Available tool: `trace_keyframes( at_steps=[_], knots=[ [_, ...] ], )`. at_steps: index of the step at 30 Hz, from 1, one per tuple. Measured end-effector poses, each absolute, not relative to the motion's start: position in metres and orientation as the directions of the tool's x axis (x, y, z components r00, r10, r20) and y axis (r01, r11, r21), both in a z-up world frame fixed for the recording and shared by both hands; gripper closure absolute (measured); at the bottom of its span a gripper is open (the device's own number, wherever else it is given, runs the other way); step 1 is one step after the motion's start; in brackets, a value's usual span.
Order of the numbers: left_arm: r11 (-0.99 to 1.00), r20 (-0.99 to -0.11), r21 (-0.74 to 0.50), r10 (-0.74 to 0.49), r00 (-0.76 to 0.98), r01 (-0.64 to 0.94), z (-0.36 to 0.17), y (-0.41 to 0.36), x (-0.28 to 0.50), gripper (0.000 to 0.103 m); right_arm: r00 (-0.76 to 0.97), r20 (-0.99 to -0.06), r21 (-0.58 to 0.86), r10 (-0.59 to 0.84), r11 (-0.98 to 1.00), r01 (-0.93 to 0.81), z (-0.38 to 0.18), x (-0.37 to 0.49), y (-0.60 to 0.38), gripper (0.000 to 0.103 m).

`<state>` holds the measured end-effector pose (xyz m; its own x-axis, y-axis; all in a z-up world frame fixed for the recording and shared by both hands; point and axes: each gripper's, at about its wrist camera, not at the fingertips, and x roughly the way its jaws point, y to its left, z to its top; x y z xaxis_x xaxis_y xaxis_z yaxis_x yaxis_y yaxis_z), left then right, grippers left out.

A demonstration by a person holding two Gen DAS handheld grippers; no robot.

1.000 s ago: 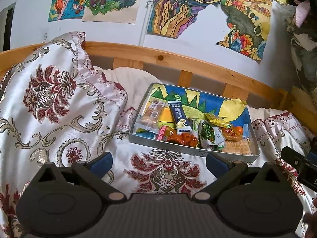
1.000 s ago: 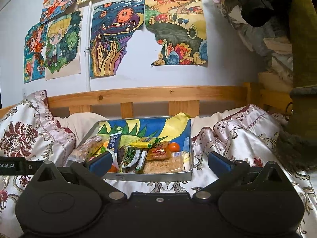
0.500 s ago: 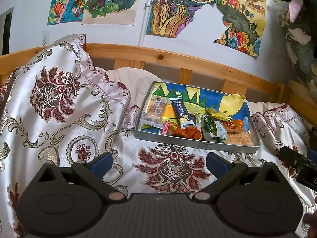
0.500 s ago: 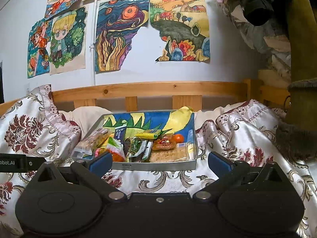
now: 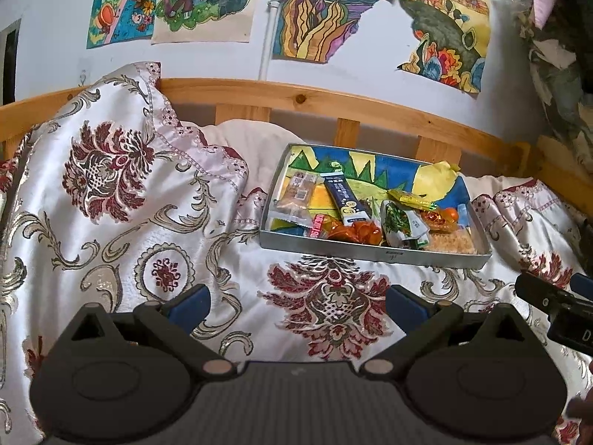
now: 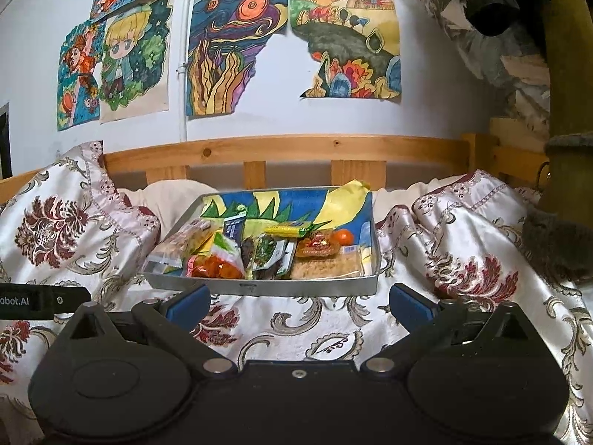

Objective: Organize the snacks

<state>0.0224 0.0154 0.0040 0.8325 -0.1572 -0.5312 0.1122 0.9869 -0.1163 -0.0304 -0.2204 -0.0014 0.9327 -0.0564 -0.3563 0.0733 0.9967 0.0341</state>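
Snacks (image 5: 365, 218) lie packed in the metal tray (image 5: 370, 252) on the bed's floral quilt (image 5: 148, 222), ahead of you; your left tongs (image 5: 296, 302) and right tongs (image 6: 300, 302) both hover spread wide, holding nothing.

Home bedroom, wooden bed rail (image 5: 333, 102), drawings (image 6: 237, 48)
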Motion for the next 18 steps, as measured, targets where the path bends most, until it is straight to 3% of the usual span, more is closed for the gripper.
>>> trace_keyframes(
  at_steps=[18],
  knots=[
    [0.991, -0.503, -0.072, -0.135, 0.854, 0.115, -0.006, 0.018, 0.012, 0.001, 0.917, -0.4, 0.066, -0.018, 0.997, 0.048, -0.02, -0.026, -0.205, 0.001]
  ],
)
